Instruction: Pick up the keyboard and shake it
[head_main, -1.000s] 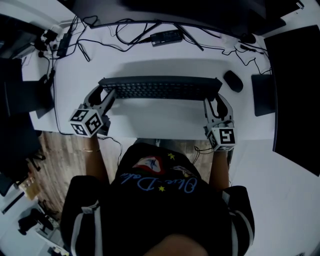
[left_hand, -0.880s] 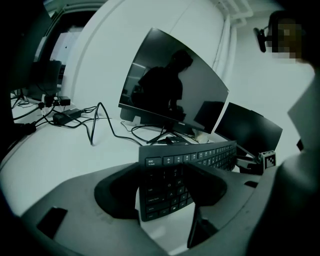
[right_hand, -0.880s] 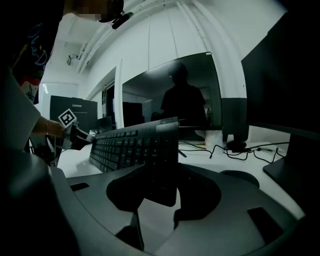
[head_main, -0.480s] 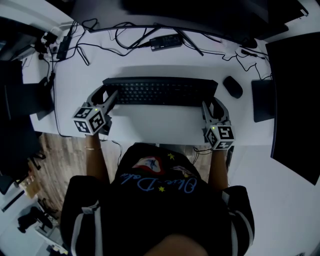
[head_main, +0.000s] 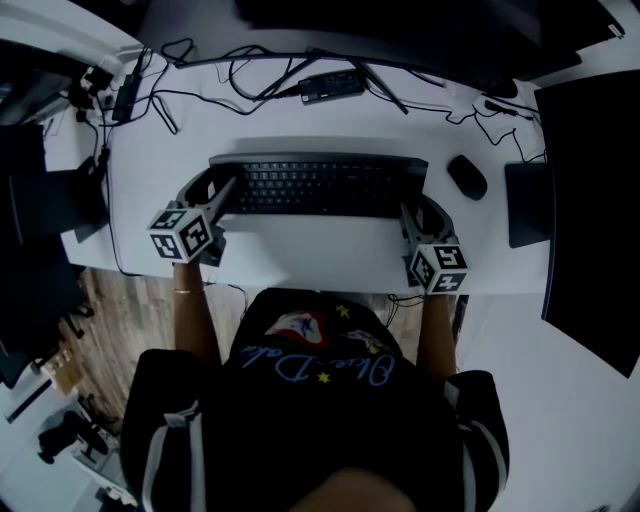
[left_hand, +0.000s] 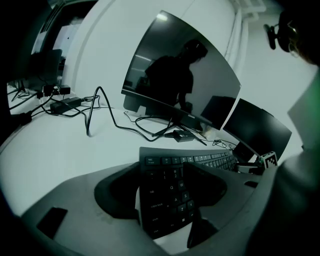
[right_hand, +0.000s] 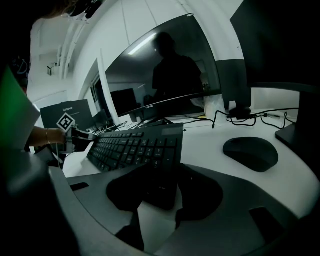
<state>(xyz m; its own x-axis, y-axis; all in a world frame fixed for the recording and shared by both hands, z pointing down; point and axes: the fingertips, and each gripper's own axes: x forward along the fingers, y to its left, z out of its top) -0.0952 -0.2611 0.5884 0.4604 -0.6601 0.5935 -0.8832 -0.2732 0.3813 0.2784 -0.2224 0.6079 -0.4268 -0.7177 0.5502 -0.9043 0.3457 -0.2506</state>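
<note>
Keyboard (head_main: 318, 186): black, centre of the head view, lying crosswise over the white desk (head_main: 300, 255), held at both ends.
Left gripper (head_main: 218, 192): jaws clamped on the keyboard's left end.
Right gripper (head_main: 411, 207): jaws clamped on its right end.
Mouse (head_main: 467, 176): black, just right of the keyboard.
Cables (head_main: 250, 72): top of frame, behind the keyboard.

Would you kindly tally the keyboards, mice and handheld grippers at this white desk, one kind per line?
keyboard: 1
mouse: 1
grippers: 2, the left gripper and the right gripper
Total: 4
</note>
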